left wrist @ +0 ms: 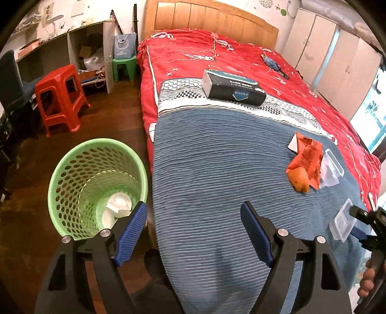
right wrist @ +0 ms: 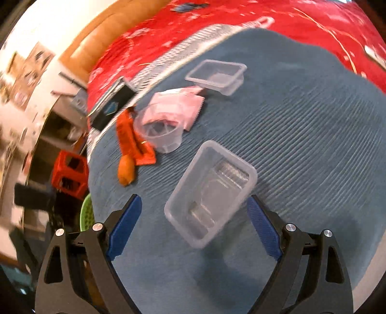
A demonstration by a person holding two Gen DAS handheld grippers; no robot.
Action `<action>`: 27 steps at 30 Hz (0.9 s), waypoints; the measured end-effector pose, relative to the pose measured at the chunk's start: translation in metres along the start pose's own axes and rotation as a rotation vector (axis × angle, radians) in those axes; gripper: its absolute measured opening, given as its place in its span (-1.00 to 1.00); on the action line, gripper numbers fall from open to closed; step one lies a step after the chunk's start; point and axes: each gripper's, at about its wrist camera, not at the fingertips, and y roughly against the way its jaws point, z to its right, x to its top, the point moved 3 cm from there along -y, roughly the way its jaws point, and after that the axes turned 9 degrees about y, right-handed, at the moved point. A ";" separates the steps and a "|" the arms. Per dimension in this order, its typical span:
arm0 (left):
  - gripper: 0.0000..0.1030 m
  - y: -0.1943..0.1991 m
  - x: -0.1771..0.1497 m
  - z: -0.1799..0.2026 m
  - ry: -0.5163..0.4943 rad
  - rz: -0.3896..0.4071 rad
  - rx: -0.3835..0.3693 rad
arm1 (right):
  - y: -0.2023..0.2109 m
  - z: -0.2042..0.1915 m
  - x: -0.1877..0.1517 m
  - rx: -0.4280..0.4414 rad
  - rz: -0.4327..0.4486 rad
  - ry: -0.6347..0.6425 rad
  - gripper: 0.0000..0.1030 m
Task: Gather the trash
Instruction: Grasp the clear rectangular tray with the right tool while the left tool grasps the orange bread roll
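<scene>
On the floor left of the bed stands a green perforated basket (left wrist: 97,186) with white trash (left wrist: 118,207) at its bottom. My left gripper (left wrist: 193,210) is open and empty, one finger over the basket's rim and the other over the blue blanket (left wrist: 205,157). My right gripper (right wrist: 193,200) is open over a clear plastic tray (right wrist: 210,193) lying on the blanket between its jaws; the pads do not press on it. Farther off lie a clear cup (right wrist: 160,135), a pink wrapper (right wrist: 178,106), an orange wrapper (right wrist: 135,142), an orange lump (right wrist: 126,169) and a second clear tray (right wrist: 218,76).
A black tissue box (left wrist: 232,87) rests on the red bedspread (left wrist: 193,53) near the wooden headboard (left wrist: 210,17). A red stool (left wrist: 60,96) and a green stool (left wrist: 124,66) stand on the wood floor by shelving. White cupboards (left wrist: 325,48) line the right wall.
</scene>
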 end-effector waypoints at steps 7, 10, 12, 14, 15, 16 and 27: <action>0.49 -0.008 0.001 0.014 -0.023 -0.020 -0.022 | -0.022 -0.003 0.003 -0.142 -0.008 -0.008 0.44; 0.49 -0.015 0.000 0.031 -0.061 -0.033 -0.042 | -0.019 -0.003 0.000 -0.165 0.004 0.047 0.27; 0.49 -0.019 0.000 0.045 -0.084 -0.046 -0.069 | -0.017 -0.001 -0.002 -0.159 0.011 0.073 0.22; 0.49 -0.024 0.000 0.062 -0.105 -0.066 -0.110 | -0.010 0.000 -0.003 -0.136 0.027 0.101 0.20; 0.49 -0.026 0.000 0.069 -0.114 -0.069 -0.120 | -0.010 0.001 -0.002 -0.131 0.033 0.110 0.19; 0.49 -0.029 0.000 0.078 -0.131 -0.074 -0.132 | -0.007 0.001 -0.002 -0.127 0.043 0.129 0.19; 0.40 -0.059 0.001 0.151 -0.256 -0.133 -0.214 | 0.012 0.001 0.004 -0.079 0.076 0.179 0.18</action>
